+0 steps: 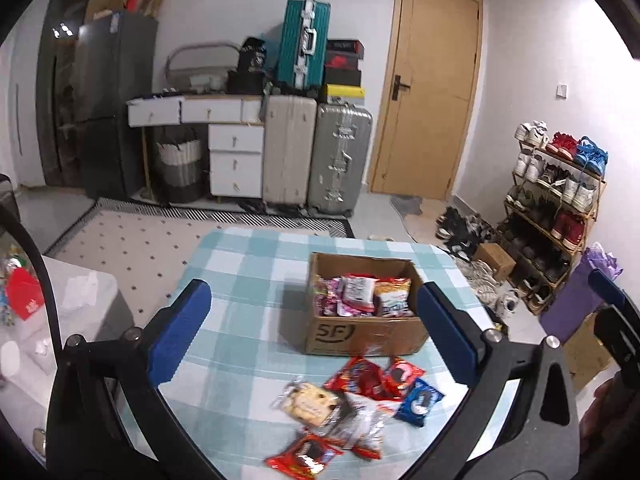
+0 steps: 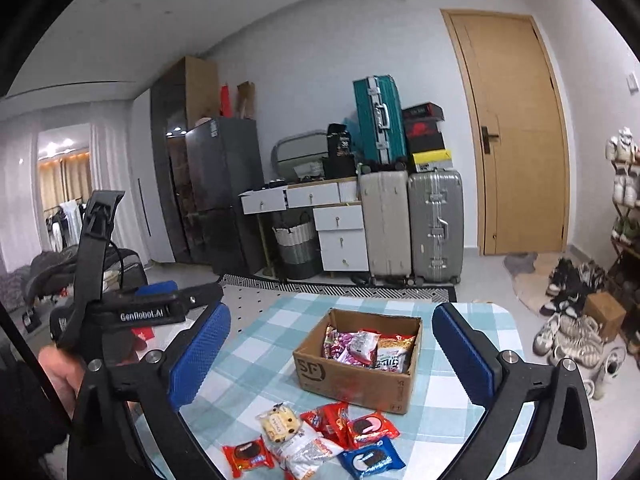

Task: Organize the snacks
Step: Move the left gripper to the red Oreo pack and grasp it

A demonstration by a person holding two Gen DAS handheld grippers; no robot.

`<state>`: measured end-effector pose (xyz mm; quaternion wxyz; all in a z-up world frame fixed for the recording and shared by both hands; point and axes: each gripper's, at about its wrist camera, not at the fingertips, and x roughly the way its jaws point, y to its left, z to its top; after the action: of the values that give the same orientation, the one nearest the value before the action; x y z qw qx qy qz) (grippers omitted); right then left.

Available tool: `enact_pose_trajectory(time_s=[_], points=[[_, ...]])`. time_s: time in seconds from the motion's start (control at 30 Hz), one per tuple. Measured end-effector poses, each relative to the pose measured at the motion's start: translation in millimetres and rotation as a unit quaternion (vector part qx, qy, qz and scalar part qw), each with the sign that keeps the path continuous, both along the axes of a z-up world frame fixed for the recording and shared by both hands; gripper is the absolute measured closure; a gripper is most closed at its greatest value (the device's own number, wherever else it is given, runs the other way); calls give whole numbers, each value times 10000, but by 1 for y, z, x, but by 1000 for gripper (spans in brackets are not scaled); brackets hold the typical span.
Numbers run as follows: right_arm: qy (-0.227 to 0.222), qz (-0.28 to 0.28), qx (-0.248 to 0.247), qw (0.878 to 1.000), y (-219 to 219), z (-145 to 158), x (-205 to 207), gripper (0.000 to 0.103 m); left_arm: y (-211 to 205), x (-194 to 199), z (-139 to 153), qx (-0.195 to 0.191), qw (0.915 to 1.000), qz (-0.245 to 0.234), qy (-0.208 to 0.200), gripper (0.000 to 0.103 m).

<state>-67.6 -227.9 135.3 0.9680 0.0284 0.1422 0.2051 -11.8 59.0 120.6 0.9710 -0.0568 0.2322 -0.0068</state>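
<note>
Snacks (image 1: 352,412) wait low in the frame before the box (image 1: 366,330); both grippers (image 1: 320,330) (image 2: 332,354) gape wide, empty, ready to grab.

Against the far wall: teal suitcase (image 1: 304,42) atop beige suitcase (image 1: 289,149) and silver suitcase (image 1: 340,156), beside white drawer unit (image 1: 236,160) and dark refrigerator (image 1: 114,100). Wooden door (image 1: 430,92) to the right; loaded shoe rack (image 1: 556,200) near it.

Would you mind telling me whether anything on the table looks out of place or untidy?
Yes: several snack packets lie in a loose, overlapping heap on the checked tablecloth in front of the cardboard box, not inside it with the others. The box itself sits upright and undamaged.
</note>
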Motion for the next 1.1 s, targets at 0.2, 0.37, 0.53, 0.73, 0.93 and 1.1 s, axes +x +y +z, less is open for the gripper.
enact_pose_trajectory(time_s=[0.2,0.37,0.53,0.73,0.93,1.1], points=[[-145,56,173,9997,-1,-19,-24,0,24,-39,-31,321,9990,269,-133,1],[-89,32,220,9997,-1,-49,-31,0,28,-58,-64,545,9983,150,-127,1],[125,-4,309,9994,-5,-88,-22,0,25,-58,-111,475,9987,-82,159,1],[470,-27,272,9985,-7,-136,-7,0,21,-48,-162,497,9977,-224,412,1],[837,-25,219,9962,-6,-158,3,0,14,-40,-190,487,9960,-304,686,1],[980,-28,1,9952,-4,-167,6,0,-1,-31,-203,616,9920,-696,856,1]])
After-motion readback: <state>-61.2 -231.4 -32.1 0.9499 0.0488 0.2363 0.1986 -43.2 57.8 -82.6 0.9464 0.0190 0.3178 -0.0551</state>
